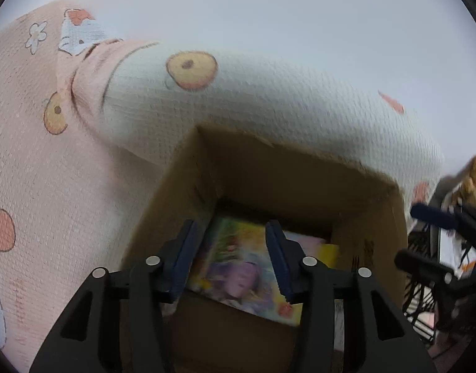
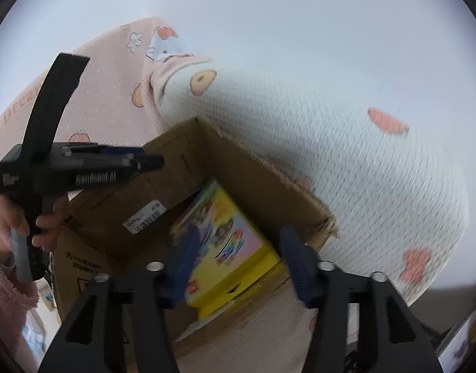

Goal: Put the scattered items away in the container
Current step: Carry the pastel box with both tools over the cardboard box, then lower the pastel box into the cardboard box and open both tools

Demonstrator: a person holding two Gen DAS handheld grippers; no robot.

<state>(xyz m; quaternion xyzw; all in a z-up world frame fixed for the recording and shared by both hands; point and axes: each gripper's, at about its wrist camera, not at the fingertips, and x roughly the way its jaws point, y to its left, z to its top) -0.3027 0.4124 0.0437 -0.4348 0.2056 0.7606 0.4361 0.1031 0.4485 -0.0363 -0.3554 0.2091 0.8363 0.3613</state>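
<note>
Printed bedding (image 1: 269,99) lay at twelve o'clock behind your cardboard box (image 1: 300,168); both left gripper (image 1: 230,258) and right gripper (image 2: 238,267) were spread, empty, above colourful books (image 2: 225,236).

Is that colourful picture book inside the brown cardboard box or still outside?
Inside: the colourful picture book lies tilted within the brown cardboard box's walls.

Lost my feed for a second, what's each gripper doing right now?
Left gripper: open, empty, above the cardboard box.
Right gripper: open, holding nothing; colourful book lies in the box below.
</note>
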